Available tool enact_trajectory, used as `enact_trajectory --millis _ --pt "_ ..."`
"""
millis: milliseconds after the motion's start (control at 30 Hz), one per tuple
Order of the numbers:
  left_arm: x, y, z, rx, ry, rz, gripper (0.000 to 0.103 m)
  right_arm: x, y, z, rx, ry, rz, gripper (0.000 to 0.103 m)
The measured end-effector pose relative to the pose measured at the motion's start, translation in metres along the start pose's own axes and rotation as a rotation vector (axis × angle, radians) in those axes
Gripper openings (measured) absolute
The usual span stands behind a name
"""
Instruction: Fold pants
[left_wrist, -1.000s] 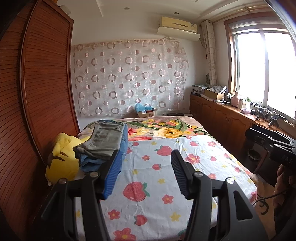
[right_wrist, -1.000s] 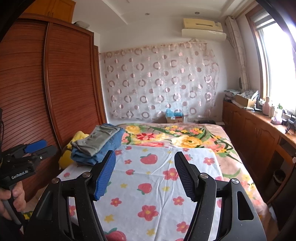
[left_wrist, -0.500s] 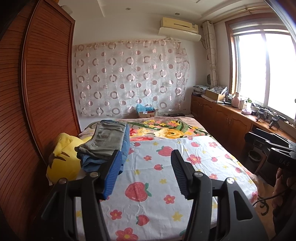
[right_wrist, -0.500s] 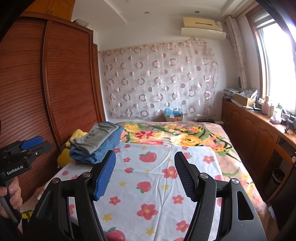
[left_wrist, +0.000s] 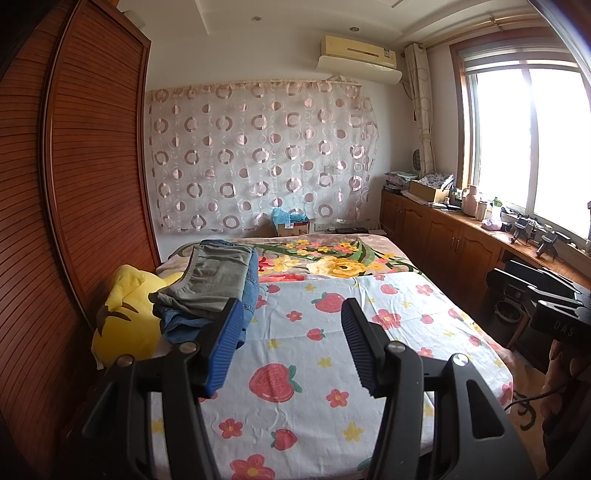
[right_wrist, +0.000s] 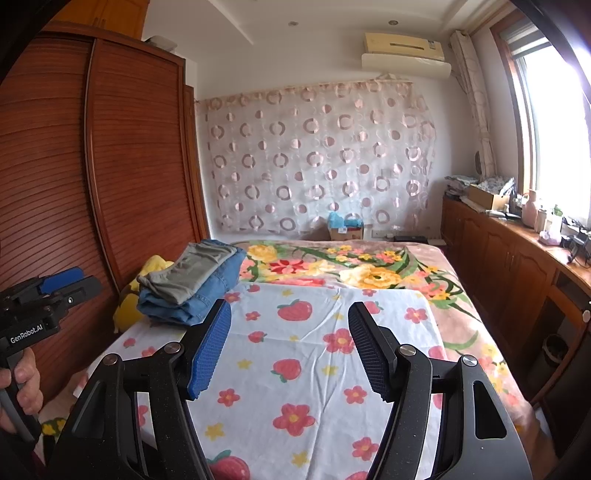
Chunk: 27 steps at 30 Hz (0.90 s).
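Observation:
Folded pants lie stacked at the bed's far left: a grey-green pair (left_wrist: 218, 277) (right_wrist: 188, 269) on top of blue jeans (left_wrist: 184, 325) (right_wrist: 207, 295). My left gripper (left_wrist: 290, 314) stands open above the strawberry-print sheet (left_wrist: 295, 369), its left finger just in front of the stack, nothing between its pads. The right gripper (right_wrist: 290, 317) is open too, over the same sheet (right_wrist: 314, 369), apart from the pile. Each gripper also shows in the other's view: the left one (right_wrist: 59, 284) at the left edge, the right one (left_wrist: 546, 291) at the right.
A yellow plush toy (left_wrist: 125, 314) lies beside the stack against the brown wardrobe (left_wrist: 81, 184). A flowered blanket (left_wrist: 332, 258) covers the bed's far half. Wooden cabinets (right_wrist: 517, 258) with clutter run under the window at right. A cardboard box (left_wrist: 291, 227) stands past the bed.

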<state>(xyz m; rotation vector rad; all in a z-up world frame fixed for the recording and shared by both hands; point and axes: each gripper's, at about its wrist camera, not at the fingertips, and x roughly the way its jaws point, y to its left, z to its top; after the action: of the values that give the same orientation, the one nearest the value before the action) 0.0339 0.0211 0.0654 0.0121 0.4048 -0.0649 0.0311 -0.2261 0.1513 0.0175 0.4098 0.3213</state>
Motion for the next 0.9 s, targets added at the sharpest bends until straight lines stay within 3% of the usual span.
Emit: enact_trajectory --millis 900 --pt "-0.0002 0.0017 -0.0008 -0.003 0.001 -0.001 0.055 0.0003 0.0009 0.0001 -0.001 0.001 -0.002 0.067"
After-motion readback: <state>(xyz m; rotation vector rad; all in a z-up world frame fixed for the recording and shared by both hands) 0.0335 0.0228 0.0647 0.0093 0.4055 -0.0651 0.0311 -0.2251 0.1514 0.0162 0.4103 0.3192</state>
